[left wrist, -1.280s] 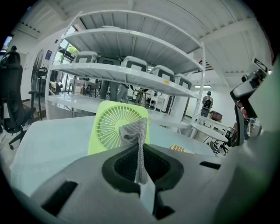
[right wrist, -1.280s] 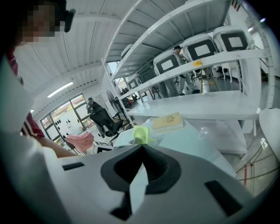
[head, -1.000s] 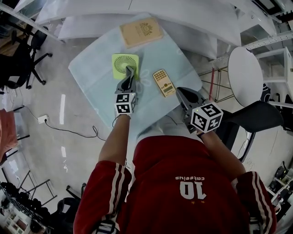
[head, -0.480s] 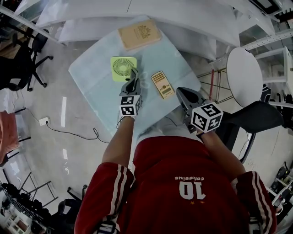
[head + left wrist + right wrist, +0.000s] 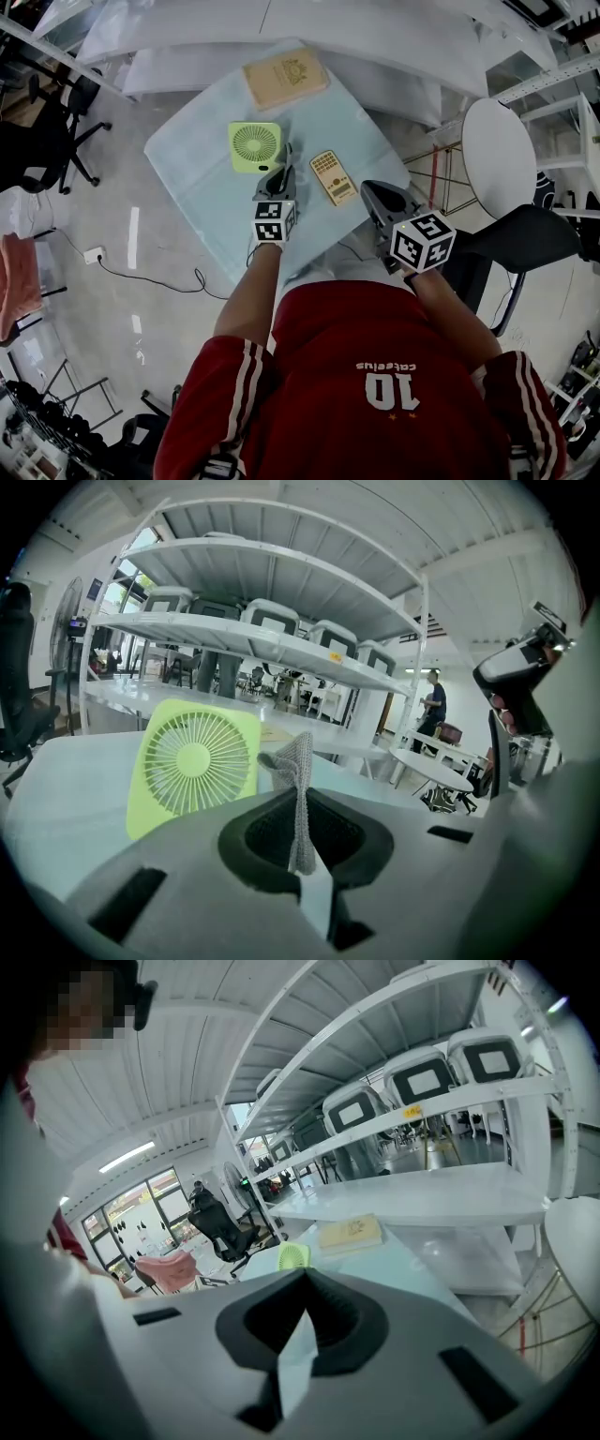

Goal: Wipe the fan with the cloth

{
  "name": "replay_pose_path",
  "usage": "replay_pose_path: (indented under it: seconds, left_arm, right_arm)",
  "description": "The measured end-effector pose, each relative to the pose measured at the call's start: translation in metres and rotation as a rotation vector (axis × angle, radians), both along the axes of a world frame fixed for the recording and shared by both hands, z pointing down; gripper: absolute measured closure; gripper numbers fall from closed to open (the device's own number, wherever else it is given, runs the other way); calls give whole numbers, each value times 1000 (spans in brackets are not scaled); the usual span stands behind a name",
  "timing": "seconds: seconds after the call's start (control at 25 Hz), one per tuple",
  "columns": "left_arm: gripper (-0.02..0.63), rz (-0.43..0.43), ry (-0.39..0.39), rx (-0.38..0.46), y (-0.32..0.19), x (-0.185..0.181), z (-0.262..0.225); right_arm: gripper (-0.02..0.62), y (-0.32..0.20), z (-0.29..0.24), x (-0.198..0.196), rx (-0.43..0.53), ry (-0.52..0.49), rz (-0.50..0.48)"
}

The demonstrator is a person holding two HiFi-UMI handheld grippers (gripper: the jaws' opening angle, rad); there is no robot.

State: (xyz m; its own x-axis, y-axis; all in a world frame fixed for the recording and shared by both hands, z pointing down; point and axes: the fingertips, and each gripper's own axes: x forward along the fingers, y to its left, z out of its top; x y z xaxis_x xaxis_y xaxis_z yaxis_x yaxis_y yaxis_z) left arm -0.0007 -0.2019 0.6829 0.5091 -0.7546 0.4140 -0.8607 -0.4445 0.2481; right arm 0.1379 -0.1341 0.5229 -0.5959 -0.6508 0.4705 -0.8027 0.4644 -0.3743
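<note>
The light green square fan (image 5: 254, 146) lies flat on the pale table (image 5: 187, 169); in the left gripper view the fan (image 5: 194, 761) fills the left middle. My left gripper (image 5: 284, 161) hovers just right of the fan's right edge. It is shut on a grey knitted cloth (image 5: 298, 766) that sticks up between the jaws of the left gripper (image 5: 302, 797). My right gripper (image 5: 369, 190) is held off the table's near right corner, shut with nothing in it. From the right gripper view the fan (image 5: 293, 1256) shows small and far beyond the right gripper (image 5: 305, 1279).
A tan book (image 5: 286, 78) lies at the table's far side and a yellow remote-like device (image 5: 334, 176) sits right of my left gripper. A round white table (image 5: 502, 141) and a black chair (image 5: 525, 239) stand to the right. An office chair (image 5: 56, 112) is at the left.
My left gripper, which sat over the fan's near right corner, has slid off to the right with the cloth. The right gripper has stayed where it was.
</note>
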Motion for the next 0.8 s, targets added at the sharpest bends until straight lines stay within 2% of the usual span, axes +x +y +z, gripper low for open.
replay_pose_path:
  seconds: [0.24, 0.44, 0.68, 0.8]
  left_arm:
    - [586, 23, 25, -2, 9, -1, -11]
    - [586, 8, 58, 11, 20, -12, -38]
    - [586, -25, 88, 64, 38, -41, -101]
    - [586, -15, 86, 115, 48, -52, -136]
  right_arm:
    - [592, -3, -13, -4, 34, -10, 2]
    - [592, -4, -21, -1, 50, -18, 17]
    - [592, 0, -35, -9, 51, -15, 6]
    - [592, 4, -44, -16, 61, -9, 0]
